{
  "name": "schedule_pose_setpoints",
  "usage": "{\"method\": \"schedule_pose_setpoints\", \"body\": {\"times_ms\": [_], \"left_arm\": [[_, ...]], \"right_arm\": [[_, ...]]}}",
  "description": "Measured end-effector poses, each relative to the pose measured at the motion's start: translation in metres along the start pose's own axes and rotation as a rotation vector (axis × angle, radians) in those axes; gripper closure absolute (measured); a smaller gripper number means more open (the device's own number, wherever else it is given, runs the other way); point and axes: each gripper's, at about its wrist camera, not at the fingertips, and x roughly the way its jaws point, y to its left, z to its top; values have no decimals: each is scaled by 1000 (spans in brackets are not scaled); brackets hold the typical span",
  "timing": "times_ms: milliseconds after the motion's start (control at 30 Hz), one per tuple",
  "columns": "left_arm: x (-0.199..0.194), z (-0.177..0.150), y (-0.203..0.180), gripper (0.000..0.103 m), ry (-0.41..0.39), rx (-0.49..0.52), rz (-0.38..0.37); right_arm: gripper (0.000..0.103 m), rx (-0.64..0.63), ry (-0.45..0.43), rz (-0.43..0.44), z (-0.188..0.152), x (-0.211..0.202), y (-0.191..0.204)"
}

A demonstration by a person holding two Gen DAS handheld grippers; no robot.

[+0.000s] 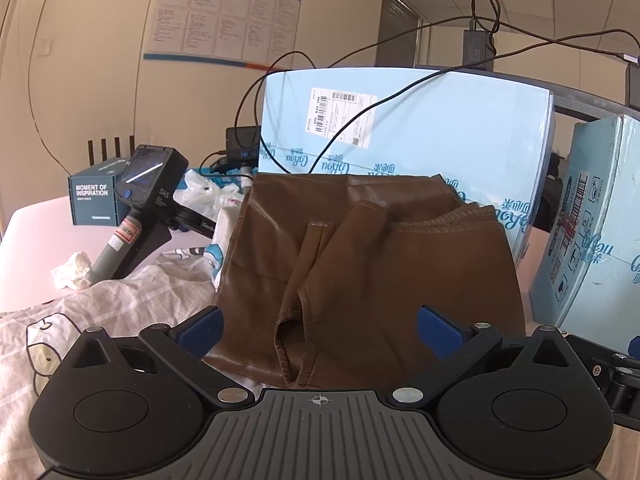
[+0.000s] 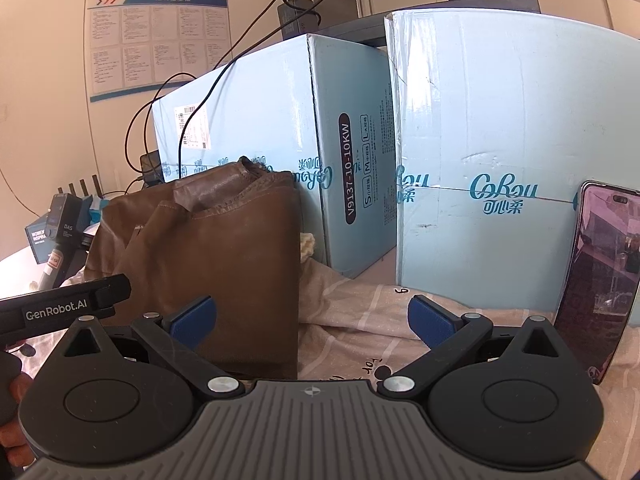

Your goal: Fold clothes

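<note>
While lying folded on a pale printed cotton sheet [image 1: 132, 300], brown faux-leather garment [image 1: 360, 272] showing stitched hems, a loose flap draping at centre and a shiny creased surface. Sitting at twelve o'clock from the left gripper [image 1: 320, 330], blue pads spread wide and holding nothing. Hanging at ten o'clock from the right gripper [image 2: 312, 320], likewise splayed apart and grasping nothing, its left pad just over the garment's near right edge.

Running straight down, the garment's right edge; bare sheet lying open at twelve to three o'clock in the right wrist view. Crowding the far edge at twelve o'clock, a large light-blue cardboard box [image 1: 420, 128], touching or nearly touching the garment. Standing at two o'clock, a second light-blue cardboard box [image 2: 500, 168]. Leaning against it at three o'clock, a dark-screened smartphone [image 2: 600, 280].

Resting at ten o'clock in the left view, a black handheld camera device [image 1: 144, 200] beside a small teal box [image 1: 94, 200] and a crumpled white tissue [image 1: 74, 270]. Trailing over the boxes, black cables [image 1: 360, 112].
</note>
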Motion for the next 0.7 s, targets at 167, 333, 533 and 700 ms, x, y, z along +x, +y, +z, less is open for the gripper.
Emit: {"method": "schedule_pose_setpoints", "body": {"times_ms": [167, 333, 533, 700], "left_arm": [[3, -1, -2, 0, 10, 12, -2], [4, -3, -2, 0, 15, 12, -5], [5, -3, -2, 0, 18, 11, -12], [5, -3, -2, 0, 18, 11, -15]], "right_arm": [[0, 3, -5, 3, 0, -1, 0], [0, 6, -5, -1, -1, -1, -1], [0, 7, -4, 0, -2, 0, 0], [0, 1, 0, 0, -3, 1, 1]]}}
